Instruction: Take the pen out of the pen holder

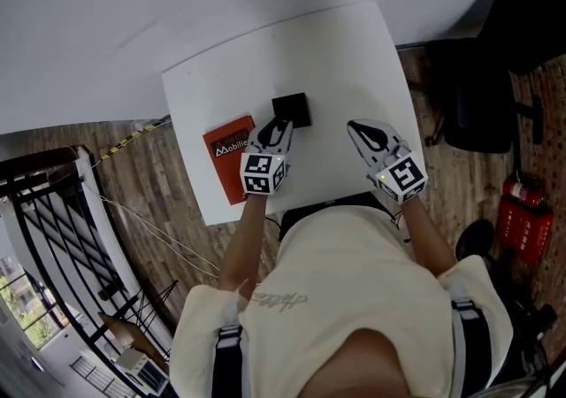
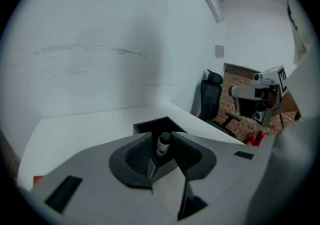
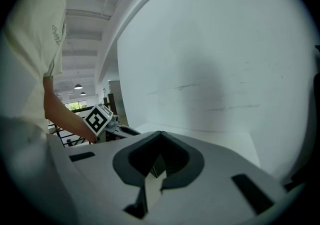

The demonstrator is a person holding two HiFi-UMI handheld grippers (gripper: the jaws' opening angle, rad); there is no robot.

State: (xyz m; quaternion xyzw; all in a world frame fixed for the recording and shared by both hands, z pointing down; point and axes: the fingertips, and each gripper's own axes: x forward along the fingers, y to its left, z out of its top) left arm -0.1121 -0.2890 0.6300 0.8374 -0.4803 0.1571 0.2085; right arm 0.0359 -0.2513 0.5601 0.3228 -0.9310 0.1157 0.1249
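Well, the white table [image 1: 336,60] carries a red book [image 1: 228,153] and, just to its right, the square black pen holder [image 1: 292,110]. The left gripper [image 1: 276,129] hangs at the holder's near rim, jaws spread wide and pinching nothing. The right gripper [image 1: 357,128] sits well apart, clamped together and empty. Framed between the left jaws, one pen [image 2: 163,144] stands in the holder, only its dark-capped top clear of the rim. It looks light, stiff and smooth, so it may slip: I'd pinch that exposed top squarely and lift straight up
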